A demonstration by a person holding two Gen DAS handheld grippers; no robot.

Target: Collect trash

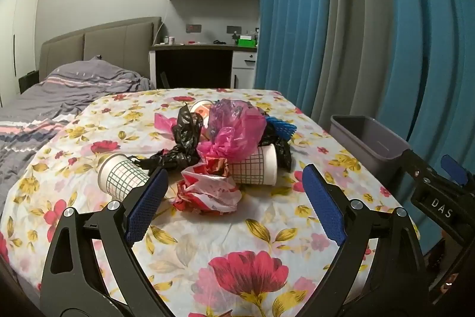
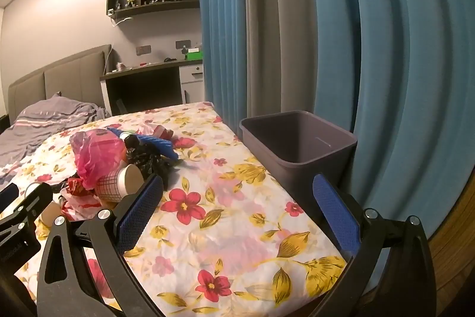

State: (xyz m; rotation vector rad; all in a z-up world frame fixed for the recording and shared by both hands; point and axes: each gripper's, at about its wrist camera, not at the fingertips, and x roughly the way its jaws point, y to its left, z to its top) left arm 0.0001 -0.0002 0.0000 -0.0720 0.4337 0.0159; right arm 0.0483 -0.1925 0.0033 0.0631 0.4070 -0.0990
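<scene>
A heap of trash lies on the flowered tablecloth (image 1: 225,233): a crumpled red-and-white wrapper (image 1: 207,192), two checked paper cups (image 1: 121,176) (image 1: 258,165) on their sides, a pink plastic bag (image 1: 234,135), black plastic bags (image 1: 187,132) and a blue spiky piece (image 1: 280,128). My left gripper (image 1: 234,178) stands open just short of the wrapper, with nothing between its fingers. My right gripper (image 2: 237,189) is open over bare cloth, right of the heap and in front of the grey bin (image 2: 299,144). The pink bag (image 2: 95,156) and one cup (image 2: 121,183) show at its left.
The grey bin (image 1: 368,144) stands at the table's right edge against blue and grey curtains (image 1: 371,20). A bed with grey bedding (image 1: 59,97) lies left of the table. A desk (image 1: 202,61) and a wall shelf are at the back.
</scene>
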